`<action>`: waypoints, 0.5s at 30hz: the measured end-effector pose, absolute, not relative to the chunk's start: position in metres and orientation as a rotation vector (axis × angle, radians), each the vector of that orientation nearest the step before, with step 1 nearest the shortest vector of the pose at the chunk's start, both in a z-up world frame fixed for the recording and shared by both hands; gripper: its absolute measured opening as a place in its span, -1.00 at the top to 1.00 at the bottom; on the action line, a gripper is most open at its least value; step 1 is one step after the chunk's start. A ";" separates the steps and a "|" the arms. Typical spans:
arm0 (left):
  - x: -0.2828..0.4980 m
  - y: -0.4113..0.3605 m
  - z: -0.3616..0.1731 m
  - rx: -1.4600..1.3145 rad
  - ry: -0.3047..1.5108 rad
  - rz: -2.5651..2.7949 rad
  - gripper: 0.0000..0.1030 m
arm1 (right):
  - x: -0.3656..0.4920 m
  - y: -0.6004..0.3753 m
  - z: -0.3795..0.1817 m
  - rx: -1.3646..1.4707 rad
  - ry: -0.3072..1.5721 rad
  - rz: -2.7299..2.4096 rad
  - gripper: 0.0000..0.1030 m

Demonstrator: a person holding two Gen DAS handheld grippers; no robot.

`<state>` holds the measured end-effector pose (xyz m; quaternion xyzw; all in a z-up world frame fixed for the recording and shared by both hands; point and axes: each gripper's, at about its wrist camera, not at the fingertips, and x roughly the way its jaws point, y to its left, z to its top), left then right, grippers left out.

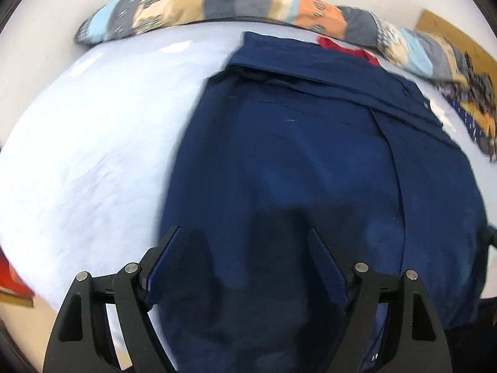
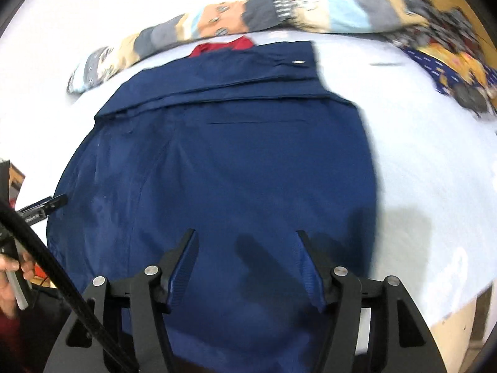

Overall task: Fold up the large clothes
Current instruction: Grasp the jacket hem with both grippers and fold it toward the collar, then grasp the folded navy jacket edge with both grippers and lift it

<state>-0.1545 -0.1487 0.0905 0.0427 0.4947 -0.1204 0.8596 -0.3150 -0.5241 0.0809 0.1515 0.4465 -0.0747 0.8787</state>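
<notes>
nearest the lens in the left wrist view: left gripper (image 1: 245, 233), 2 black fingers (image 1: 169, 248) spread wide, nothing pinched between them, only navy cloth lying beneath. same in the right wrist view: right gripper (image 2: 245, 236) with jaws apart and empty, hanging over the near part of the cloth. shadows of both fingers falling dark on the fabric just ahead of the tips.

navy trousers (image 1: 295, 161) spread flat on pale bedsheet (image 1: 87, 130), waistband at the far end, folded over as a band across the width. seen from the right wrist view, same navy trousers (image 2: 223, 161) filling the middle, a small metal button (image 2: 299, 61) on the waistband at far right. near edge of the garment reaching the near edge of the bed.

just beyond the waistband, peeking out: red garment (image 1: 344, 48), mostly covered by the navy cloth. behind that, along the far edge of the sheet, striped patterned blanket (image 1: 217, 6) rolled long from left to right, touching the white wall. at far right, a heap of dark patterned cloth (image 2: 450, 59) with yellow and navy parts, well apart from the trousers.

at the left edge of the right wrist view: a hand (image 2: 12, 276) gripping the other tool, a black cable (image 2: 56, 273) crossing in front. much of both views motion-blurred.
</notes>
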 end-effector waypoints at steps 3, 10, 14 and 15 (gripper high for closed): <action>-0.160 -0.119 0.090 0.058 1.078 -0.199 -0.57 | -0.348 -0.539 0.080 0.368 0.918 -0.217 -0.30; -0.167 -0.070 0.070 -0.048 1.205 -0.156 -0.57 | -0.394 -0.571 0.057 0.619 0.912 -0.340 -0.36; -0.169 -0.065 0.059 -0.136 1.251 -0.205 -0.56 | -0.397 -0.582 0.046 0.714 0.929 -0.344 -0.41; -0.170 -0.066 0.057 -0.142 1.259 -0.220 -0.53 | -0.398 -0.583 0.043 0.745 0.927 -0.336 -0.43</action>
